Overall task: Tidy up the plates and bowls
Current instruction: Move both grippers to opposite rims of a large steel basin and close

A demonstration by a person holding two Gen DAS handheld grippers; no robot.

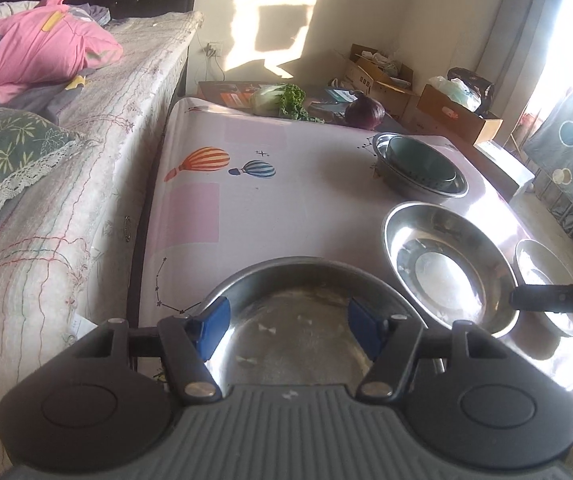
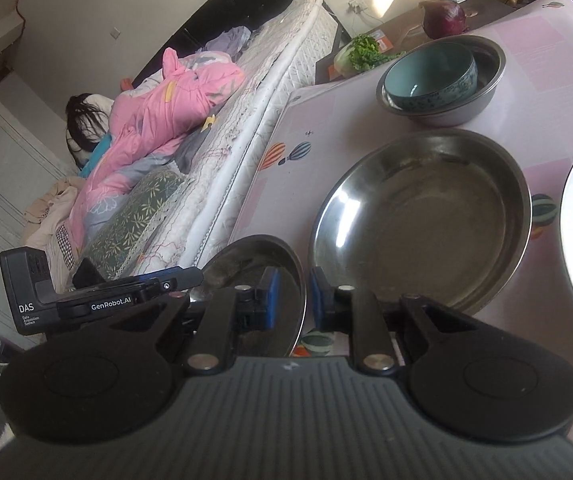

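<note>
Left gripper (image 1: 288, 330): jaws wide apart, blue pads (image 1: 214, 326) on either side above a steel plate (image 1: 286, 320), gripping nothing. To its right, a second steel plate (image 1: 446, 264), and beside that a smaller steel dish (image 1: 542, 276) at the table edge. A black gripper finger (image 1: 558, 300) reaches in from the right over these two. Farther back, a teal bowl (image 1: 422, 160) sits nested in a steel bowl (image 1: 410, 188). Table (image 1: 286, 200): pink cover printed with balloons. Cabbage (image 1: 274, 98) and red onion (image 1: 364, 112) lie beyond the far edge. Bed (image 1: 66, 160) adjoins on the left.
</note>
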